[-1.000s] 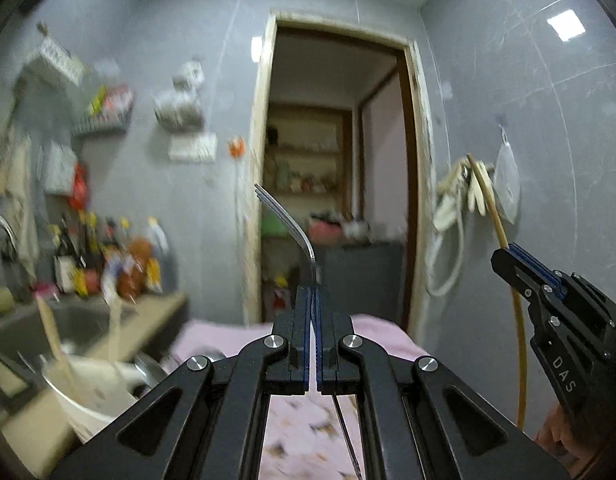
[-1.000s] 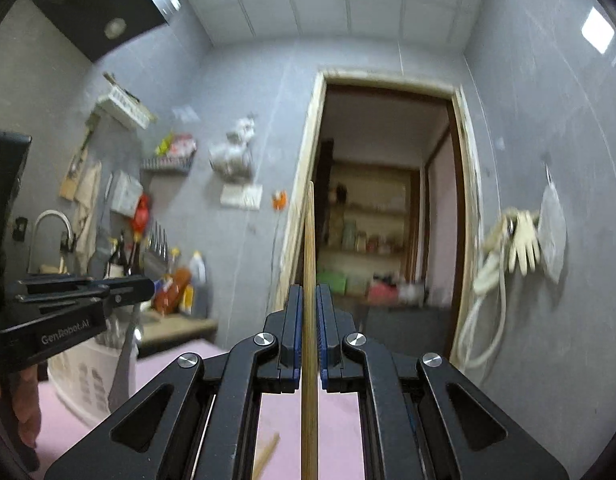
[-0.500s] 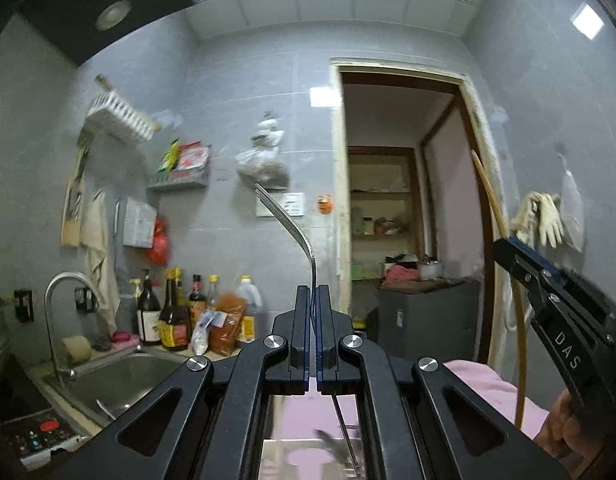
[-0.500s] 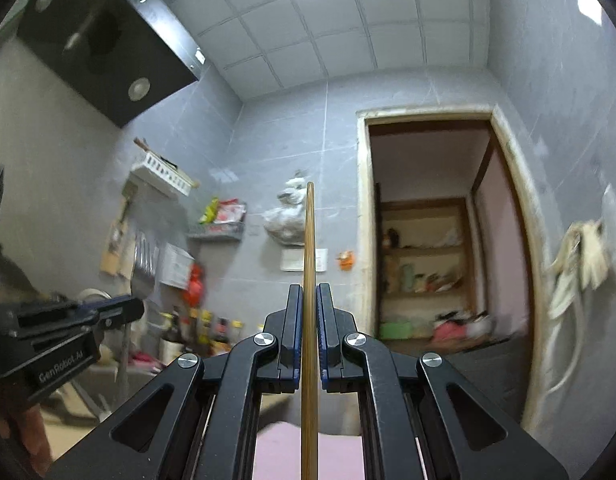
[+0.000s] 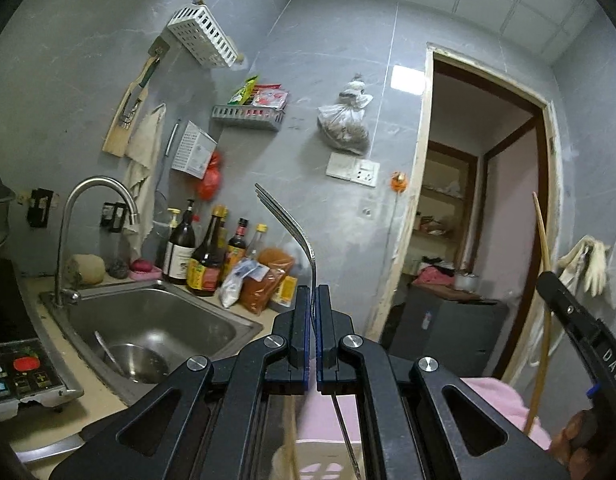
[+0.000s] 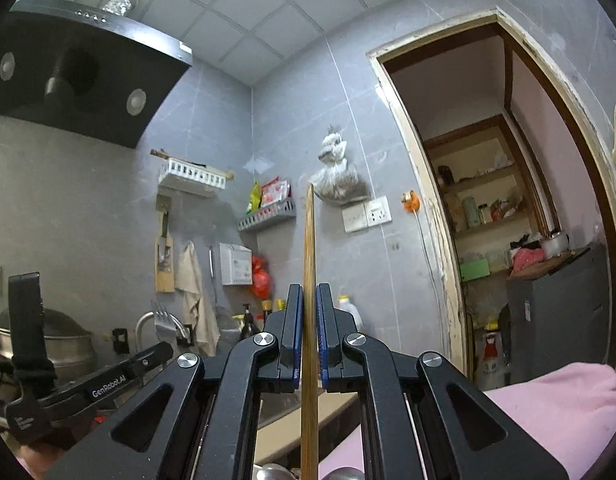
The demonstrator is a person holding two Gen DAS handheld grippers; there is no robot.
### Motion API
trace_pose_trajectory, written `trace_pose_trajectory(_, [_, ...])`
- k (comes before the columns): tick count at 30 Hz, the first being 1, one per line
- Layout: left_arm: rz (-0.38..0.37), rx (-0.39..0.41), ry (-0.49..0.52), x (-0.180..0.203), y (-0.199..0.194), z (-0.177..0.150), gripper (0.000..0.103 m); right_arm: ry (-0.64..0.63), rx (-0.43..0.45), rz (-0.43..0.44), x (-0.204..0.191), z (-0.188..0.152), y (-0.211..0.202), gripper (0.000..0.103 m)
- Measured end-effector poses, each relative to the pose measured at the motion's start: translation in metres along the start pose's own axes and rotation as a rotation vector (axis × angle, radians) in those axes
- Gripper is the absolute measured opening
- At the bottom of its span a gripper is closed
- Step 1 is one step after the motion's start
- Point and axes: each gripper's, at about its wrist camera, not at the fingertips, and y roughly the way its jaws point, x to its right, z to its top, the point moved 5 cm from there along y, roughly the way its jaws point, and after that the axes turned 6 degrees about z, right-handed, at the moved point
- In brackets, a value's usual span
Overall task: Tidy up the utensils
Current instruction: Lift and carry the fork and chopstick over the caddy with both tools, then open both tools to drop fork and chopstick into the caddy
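Note:
My left gripper (image 5: 312, 294) is shut on a metal fork (image 5: 291, 226); its tines curve up and to the left in the air. My right gripper (image 6: 309, 292) is shut on a wooden chopstick (image 6: 308, 248) that stands upright between the pads. The right gripper (image 5: 580, 332) and its chopstick (image 5: 542, 272) also show at the right edge of the left wrist view. The left gripper (image 6: 107, 376) and the fork's tines (image 6: 161, 318) show at the lower left of the right wrist view. A white basket (image 5: 320, 468) with utensils lies below the left gripper, mostly hidden.
A steel sink (image 5: 147, 328) with a tap (image 5: 87, 208) is at the lower left. Sauce bottles (image 5: 203, 256) line the counter behind it. A range hood (image 6: 79, 72) hangs upper left. A doorway (image 5: 480, 220) opens on the right. Pink cloth (image 6: 548, 404) covers the near surface.
Both grippers have tilted upward and swung to the left, still holding the fork and the chopstick. The view has moved from the doorway and pink cloth to the sink, wall and ceiling.

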Motion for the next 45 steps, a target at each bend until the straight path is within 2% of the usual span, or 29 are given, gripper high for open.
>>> trace_pose_trajectory(5, [0.047, -0.001, 0.059, 0.005, 0.006, -0.017, 0.000, 0.000, -0.029, -0.007, 0.004, -0.012, 0.006, 0.005])
trace_pose_trajectory(11, [0.040, -0.023, 0.077, 0.010, 0.008, -0.032, 0.000, 0.023, -0.057, -0.015, 0.008, -0.015, 0.007, 0.005])
trace_pose_trajectory(20, [0.025, -0.025, 0.075, 0.013, 0.007, -0.030, 0.000, 0.021, -0.083, -0.023, 0.009, 0.005, 0.017, 0.005])
trace_pose_trajectory(30, [0.017, -0.033, 0.071, 0.013, 0.007, -0.031, 0.000, 0.074, -0.109, -0.060, 0.025, 0.003, 0.029, 0.005])
trace_pose_trajectory(45, [0.003, -0.049, 0.065, 0.014, 0.007, -0.034, 0.000, 0.052, -0.176, -0.094, 0.026, -0.012, 0.035, 0.005])
